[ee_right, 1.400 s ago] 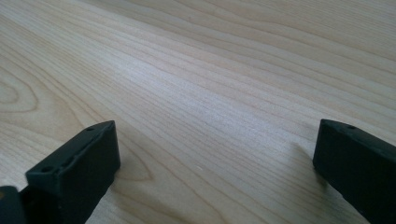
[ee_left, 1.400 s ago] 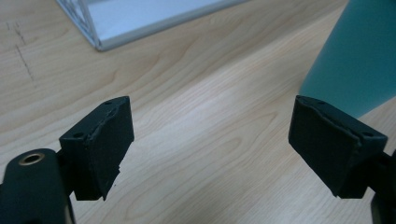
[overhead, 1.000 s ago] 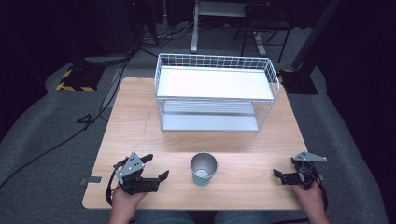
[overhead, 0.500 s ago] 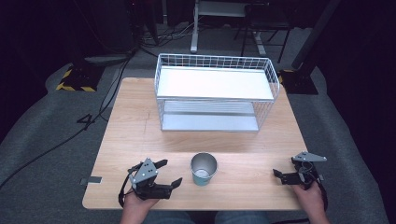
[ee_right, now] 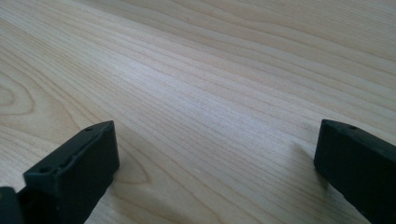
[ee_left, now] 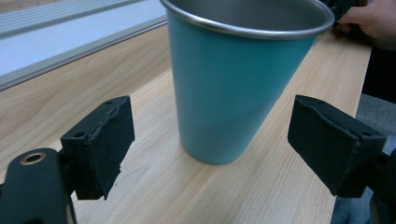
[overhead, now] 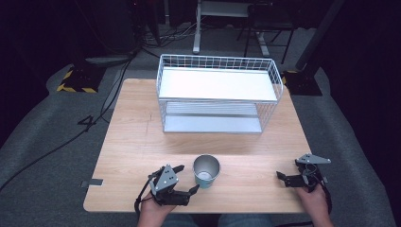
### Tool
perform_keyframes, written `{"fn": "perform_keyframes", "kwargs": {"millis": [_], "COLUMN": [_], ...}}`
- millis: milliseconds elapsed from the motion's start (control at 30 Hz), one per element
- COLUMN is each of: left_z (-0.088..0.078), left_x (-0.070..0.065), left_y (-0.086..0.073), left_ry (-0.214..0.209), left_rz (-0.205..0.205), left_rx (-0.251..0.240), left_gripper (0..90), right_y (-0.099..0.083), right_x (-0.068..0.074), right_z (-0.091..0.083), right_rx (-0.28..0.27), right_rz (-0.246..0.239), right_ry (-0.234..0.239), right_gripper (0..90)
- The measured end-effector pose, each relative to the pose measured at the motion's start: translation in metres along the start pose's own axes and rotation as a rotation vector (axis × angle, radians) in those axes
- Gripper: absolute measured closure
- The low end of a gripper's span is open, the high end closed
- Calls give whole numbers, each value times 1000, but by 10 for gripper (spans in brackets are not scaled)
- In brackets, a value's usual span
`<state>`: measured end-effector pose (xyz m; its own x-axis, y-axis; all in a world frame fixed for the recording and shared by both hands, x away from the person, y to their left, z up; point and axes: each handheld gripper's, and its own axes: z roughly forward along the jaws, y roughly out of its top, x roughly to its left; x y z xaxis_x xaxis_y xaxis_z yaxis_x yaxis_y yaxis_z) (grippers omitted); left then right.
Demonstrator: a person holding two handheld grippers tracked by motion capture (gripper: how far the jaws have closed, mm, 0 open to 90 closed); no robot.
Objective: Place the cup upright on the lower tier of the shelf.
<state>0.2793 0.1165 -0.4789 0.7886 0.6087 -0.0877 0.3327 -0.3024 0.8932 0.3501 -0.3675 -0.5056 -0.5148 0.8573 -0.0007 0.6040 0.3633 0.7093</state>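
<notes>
1 teal cup (overhead: pixel 206 171) (mouth up), upright

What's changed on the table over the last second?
The left tool slid right along the near edge toward the teal cup, jaws open, nothing gripped yet. The cup, the wire shelf and the right tool stayed put.

floor (overhead: pixel 42 137): grey carpet, cables | table (overhead: pixel 132 123): light wood | room: dark | chair base (overhead: pixel 265 42) behind

- Overhead light brightens the wooden table (overhead: pixel 142 142); the surrounding floor stays dim.
- White rack shelf (overhead: pixel 217 84) glares.
- Near jaws blur softly in both gripper views.
</notes>
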Motion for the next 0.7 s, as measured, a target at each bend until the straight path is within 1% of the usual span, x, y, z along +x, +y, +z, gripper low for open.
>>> {"fn": "perform_keyframes", "kwargs": {"millis": [100,133,167,233,267,400,533,567,600,667,700], "left_z": [5,10,10,17,21,31,39,39,42,45,47], "left_x": [-3,-5,-5,-8,-11,-14,-15,-15,-16,-17,-17], "left_y": [0,1,1,0,0,1,2,2,1,1,1], "left_ry": [1,3,3,6,13,20,30,30,43,39,36], "left_rz": [-2,-2,-2,-3,-9,-24,-59,-59,-52,-58,-51], "left_rx": [-1,15,15,31,37,39,45,45,55,62,70], "left_gripper": [152,153,153,153,153,152,152,152,152,152,152], "right_y": [0,0,0,0,0,0,0,0,0,-1,-1], "right_x": [0,0,0,0,0,0,1,1,1,1,1], "right_z": [0,0,0,0,0,0,0,0,0,-1,-1], "right_rx": [0,0,0,0,0,-1,-1,-1,-1,-2,-2], "right_rz": [-1,0,0,-1,0,2,2,2,4,5,5], "right_ry": [-1,0,0,0,-2,-3,-4,-4,-4,-6,-6], "right_gripper": [4,4,4,4,5,6,6,6,7,8,8]}}
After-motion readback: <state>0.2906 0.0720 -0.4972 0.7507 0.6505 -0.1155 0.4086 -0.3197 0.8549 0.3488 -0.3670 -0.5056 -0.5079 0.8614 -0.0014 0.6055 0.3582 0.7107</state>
